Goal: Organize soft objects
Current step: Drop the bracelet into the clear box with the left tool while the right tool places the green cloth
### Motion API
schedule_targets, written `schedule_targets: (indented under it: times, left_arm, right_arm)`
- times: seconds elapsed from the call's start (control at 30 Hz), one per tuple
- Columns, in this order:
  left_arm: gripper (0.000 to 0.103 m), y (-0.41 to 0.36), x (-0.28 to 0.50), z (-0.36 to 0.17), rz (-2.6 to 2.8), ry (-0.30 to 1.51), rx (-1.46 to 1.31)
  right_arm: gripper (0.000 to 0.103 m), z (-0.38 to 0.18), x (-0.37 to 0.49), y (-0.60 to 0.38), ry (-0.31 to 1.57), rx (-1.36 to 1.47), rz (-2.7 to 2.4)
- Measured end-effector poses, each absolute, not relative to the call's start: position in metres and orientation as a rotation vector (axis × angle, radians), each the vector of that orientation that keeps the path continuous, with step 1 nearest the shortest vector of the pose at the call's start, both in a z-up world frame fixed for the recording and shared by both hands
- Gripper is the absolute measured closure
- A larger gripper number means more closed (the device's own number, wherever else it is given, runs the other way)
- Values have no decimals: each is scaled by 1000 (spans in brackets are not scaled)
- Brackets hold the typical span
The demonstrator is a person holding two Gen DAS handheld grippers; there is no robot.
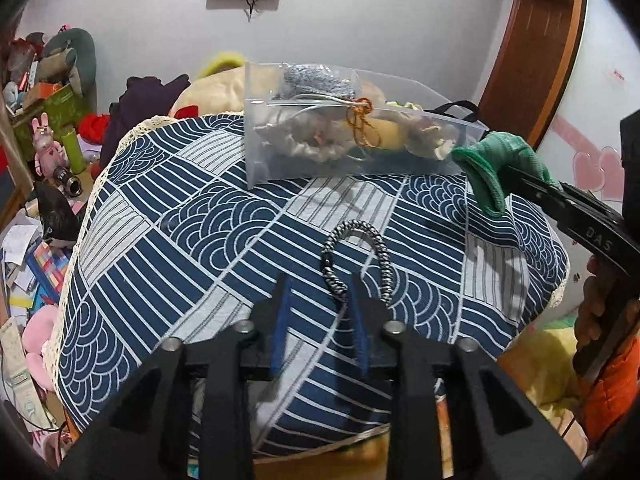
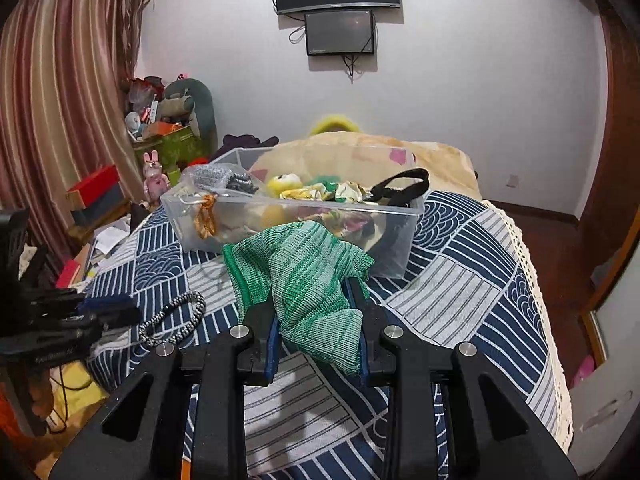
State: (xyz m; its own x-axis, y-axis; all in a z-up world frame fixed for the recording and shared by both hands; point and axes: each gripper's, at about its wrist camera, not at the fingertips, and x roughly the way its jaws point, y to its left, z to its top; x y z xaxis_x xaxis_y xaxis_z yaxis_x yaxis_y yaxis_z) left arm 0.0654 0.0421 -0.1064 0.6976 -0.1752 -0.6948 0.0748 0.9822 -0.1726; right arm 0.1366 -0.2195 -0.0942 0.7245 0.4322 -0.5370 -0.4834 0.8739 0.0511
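My right gripper [image 2: 316, 300] is shut on a green knitted cloth [image 2: 304, 284] and holds it above the table, just in front of the clear plastic bin [image 2: 400, 248]. From the left wrist view the cloth [image 1: 496, 168] hangs at the bin's right end [image 1: 256, 160]. The bin holds several soft things, among them a grey pouch [image 1: 316, 80] and a yellow plush [image 2: 284, 182]. My left gripper [image 1: 320, 288] is open and empty, low over the cloth-covered table. A black-and-white braided cord loop [image 1: 360, 256] lies on the table at its right fingertip.
The table wears a blue and white wave-pattern cloth [image 1: 160, 240] with a lace edge. A beige cushion [image 2: 360, 160] lies behind the bin. Cluttered boxes and toys [image 1: 48, 120] stand at the left. A wooden door frame [image 1: 528, 40] is at the right.
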Motion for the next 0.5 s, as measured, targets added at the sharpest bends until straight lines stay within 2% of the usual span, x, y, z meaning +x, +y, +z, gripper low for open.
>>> schedule_targets:
  times: [0.1, 0.37, 0.43, 0.5]
  left_arm:
    - [54, 37, 61, -103, -141, 757, -133]
    - [54, 29, 66, -122, -173, 813, -160]
    - [57, 27, 64, -125, -157, 780, -145]
    - [71, 27, 64, -125, -141, 770, -137]
  right_arm:
    - [77, -95, 136, -221, 571, -99, 505]
    - [77, -95, 137, -221, 575, -105, 514]
    - [76, -96, 137, -221, 577, -105, 513]
    - [76, -98, 138, -221, 583, -104, 513]
